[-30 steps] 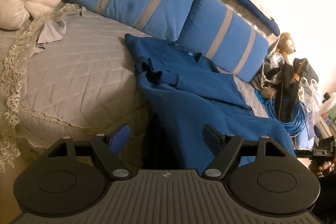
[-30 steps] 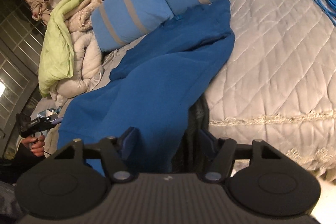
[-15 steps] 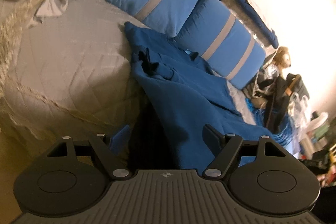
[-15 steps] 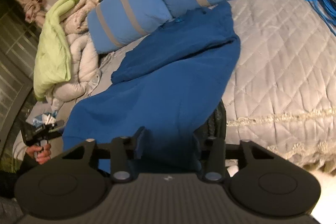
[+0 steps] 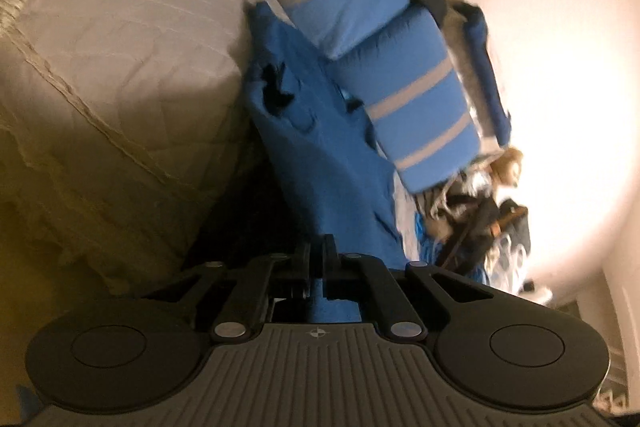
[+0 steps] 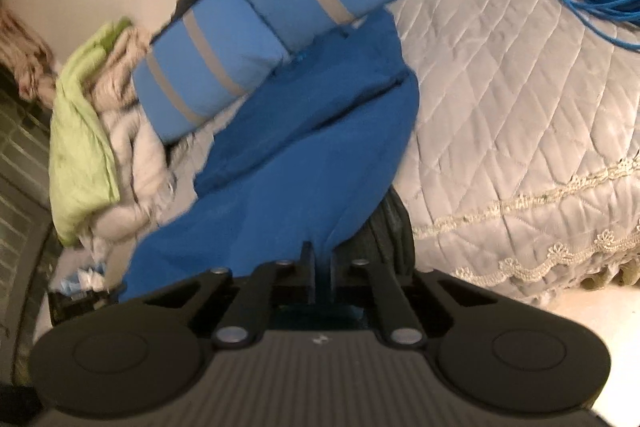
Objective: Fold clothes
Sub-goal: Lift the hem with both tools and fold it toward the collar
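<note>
With both jaws just closed, the left claw and right claw pinch the blue garment's near hem over the bed, apparently to fold it.

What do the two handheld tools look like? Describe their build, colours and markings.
Both match: the left tool and right tool have a ribbed grey body with a small round emblem, two black discs, black linkage arms with silver pivot pins, and narrow black fingers. No cables or sleeves show.
</note>
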### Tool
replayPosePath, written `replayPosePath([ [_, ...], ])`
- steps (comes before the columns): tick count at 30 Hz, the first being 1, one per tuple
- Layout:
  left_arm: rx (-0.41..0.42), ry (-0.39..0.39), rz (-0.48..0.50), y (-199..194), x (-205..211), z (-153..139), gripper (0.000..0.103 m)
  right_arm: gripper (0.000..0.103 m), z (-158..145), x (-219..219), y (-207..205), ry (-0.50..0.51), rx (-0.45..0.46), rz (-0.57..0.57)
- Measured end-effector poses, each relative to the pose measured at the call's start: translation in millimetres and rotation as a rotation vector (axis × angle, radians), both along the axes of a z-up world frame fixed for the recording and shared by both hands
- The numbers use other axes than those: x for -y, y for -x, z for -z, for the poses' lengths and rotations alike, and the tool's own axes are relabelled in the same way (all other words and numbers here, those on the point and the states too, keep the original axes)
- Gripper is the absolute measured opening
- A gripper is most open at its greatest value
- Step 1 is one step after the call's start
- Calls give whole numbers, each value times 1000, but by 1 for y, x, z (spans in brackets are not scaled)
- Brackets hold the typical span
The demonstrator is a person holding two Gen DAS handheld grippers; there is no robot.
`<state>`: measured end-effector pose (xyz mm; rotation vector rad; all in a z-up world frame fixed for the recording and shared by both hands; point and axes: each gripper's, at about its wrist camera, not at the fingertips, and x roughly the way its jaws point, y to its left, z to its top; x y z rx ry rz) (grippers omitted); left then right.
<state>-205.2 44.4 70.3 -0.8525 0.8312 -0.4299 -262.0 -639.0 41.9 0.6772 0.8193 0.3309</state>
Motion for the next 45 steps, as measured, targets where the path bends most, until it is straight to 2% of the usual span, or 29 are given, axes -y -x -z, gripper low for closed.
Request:
replayPosePath([
  [5, 33, -59, -54, 8, 7, -30, 4, 5, -16, 18, 3, -66, 44, 153],
  [9, 59, -80, -83, 12, 11, -42, 4, 5, -21, 25, 5, -110, 48, 182],
  [14, -17, -18, -137, 9, 7, -20, 4, 5, -5, 29, 4, -162, 16, 192],
  [16, -10, 5, -155, 11, 6, -21, 4, 5, -1, 32, 3, -194, 10, 198],
  [21, 52, -17, -169, 12, 14, -41, 3, 5, -22, 23, 1, -134, 94, 171],
  [25, 64, -40, -156, 4, 25, -51, 3, 5, -42, 18, -12, -110, 136, 144],
  [35, 60, -56, -145, -7, 33, -61, 3, 5, -60, 11, -44, -36, 99, 143],
  [45, 82, -43, -179, -6, 31, -74, 3, 5, -68, 11, -46, -52, 107, 140],
])
